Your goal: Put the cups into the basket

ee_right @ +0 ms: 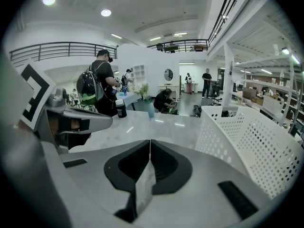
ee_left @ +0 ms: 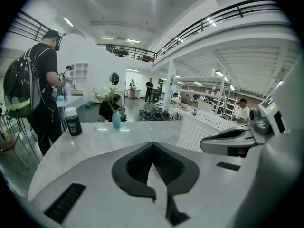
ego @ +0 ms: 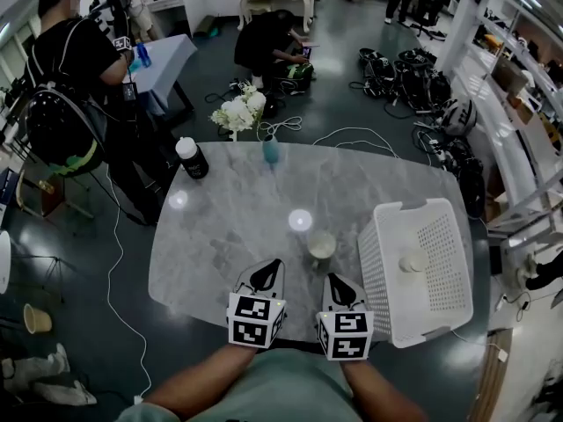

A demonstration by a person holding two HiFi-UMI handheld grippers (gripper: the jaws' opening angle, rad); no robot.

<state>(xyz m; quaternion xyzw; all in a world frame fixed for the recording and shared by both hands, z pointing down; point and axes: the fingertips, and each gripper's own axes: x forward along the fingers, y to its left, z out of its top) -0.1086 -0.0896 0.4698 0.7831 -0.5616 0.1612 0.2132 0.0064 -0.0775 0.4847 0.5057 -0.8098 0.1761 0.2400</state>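
Note:
A pale cup (ego: 321,246) stands upright on the marble table (ego: 220,236), just left of the white perforated basket (ego: 413,271). A second pale cup (ego: 412,262) sits inside the basket. My left gripper (ego: 273,264) and right gripper (ego: 335,280) rest side by side at the table's near edge, both shut with nothing between their jaws. The standing cup is just beyond the two tips, slightly nearer the right one. In the left gripper view the left gripper (ee_left: 153,147) is shut. In the right gripper view the right gripper (ee_right: 150,144) is shut, with the basket (ee_right: 247,137) beside it on the right. Neither gripper view shows the cups.
A black bottle with a white cap (ego: 191,158) and a blue vase (ego: 271,150) of white flowers stand at the table's far edge. A bright round patch (ego: 300,220) lies beyond the cup. A person with a backpack (ego: 66,86) stands far left; bags and cables lie on the floor.

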